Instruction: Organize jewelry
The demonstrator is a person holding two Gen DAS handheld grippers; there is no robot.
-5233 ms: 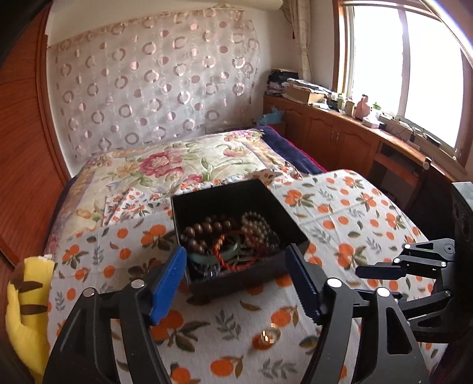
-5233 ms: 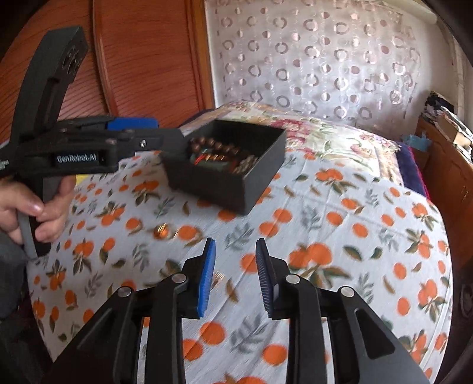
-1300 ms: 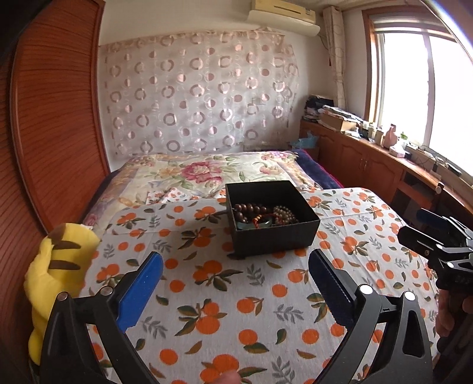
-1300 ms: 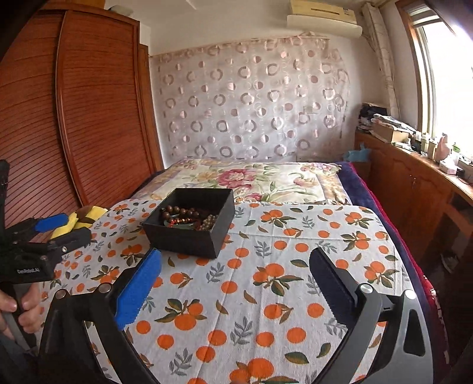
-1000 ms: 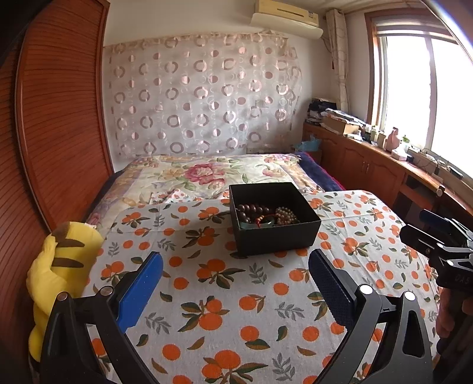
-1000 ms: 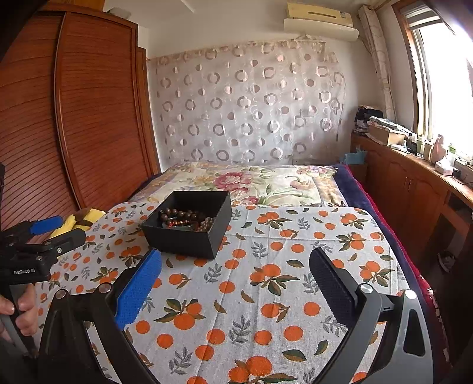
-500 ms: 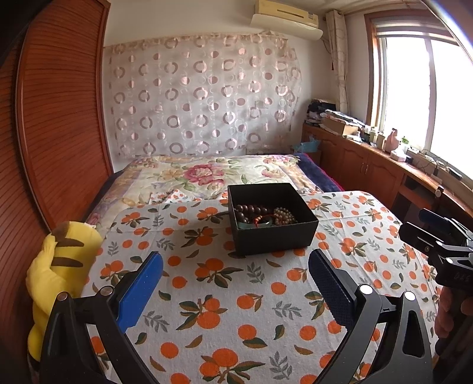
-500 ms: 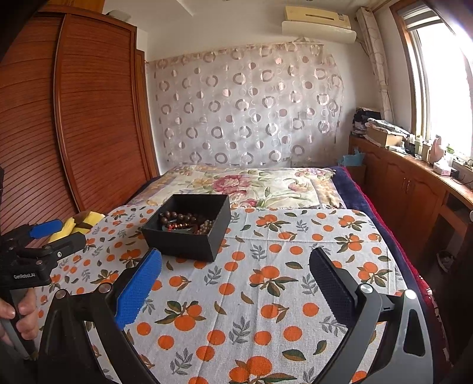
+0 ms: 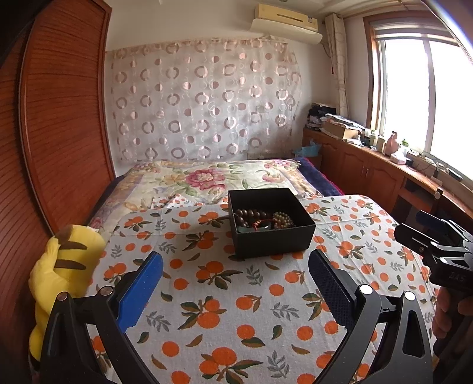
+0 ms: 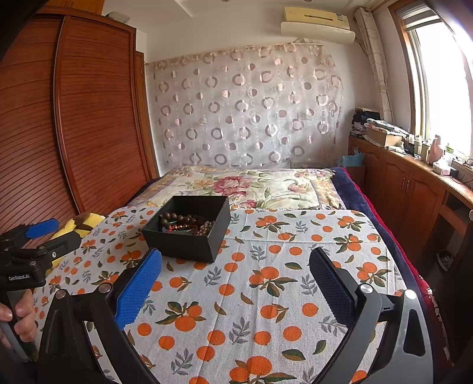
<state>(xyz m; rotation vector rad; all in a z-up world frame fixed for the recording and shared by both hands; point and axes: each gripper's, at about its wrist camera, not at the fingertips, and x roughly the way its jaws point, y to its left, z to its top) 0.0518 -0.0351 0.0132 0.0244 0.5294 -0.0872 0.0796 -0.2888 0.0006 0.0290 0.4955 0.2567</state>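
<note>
Nearest the lens in the left wrist view: left gripper [image 9: 235,283], two fingers spread wide, one blue pad [image 9: 141,289] and one dark pad [image 9: 330,288], nothing between them, poised above the orange-print cloth [image 9: 224,298] and aimed straight down the bed. Same stance in the right wrist view: right gripper [image 10: 233,283], two fingers equally wide apart, nothing held, hovering over the cloth with the box ahead and to the left. At the left margin of the right view, the left gripper seen side-on, level, grasped from below by the left hand [image 10: 16,317]; at the right margin of the left view, the right gripper [image 9: 434,239] likewise side-on, with part of the right hand [image 9: 450,313] beneath it. Well beyond both sets of fingertips, one open black box [image 9: 270,221], resting flat on the cloth, apart from either gripper. Inside it, a tangle of jewelry: one strand of dark brown beads [image 9: 251,213], one strand of lighter tan beads [image 9: 283,219], a greenish piece [image 9: 264,227] with a touch of red beside it; exact count of pieces unclear. Left of the cloth, one yellow plush toy [image 9: 63,265] with dark stripes. Farther back, one floral quilt [image 9: 212,177], then one circle-patterned curtain [image 9: 204,100], one air conditioner [image 9: 285,20] above it.
</note>
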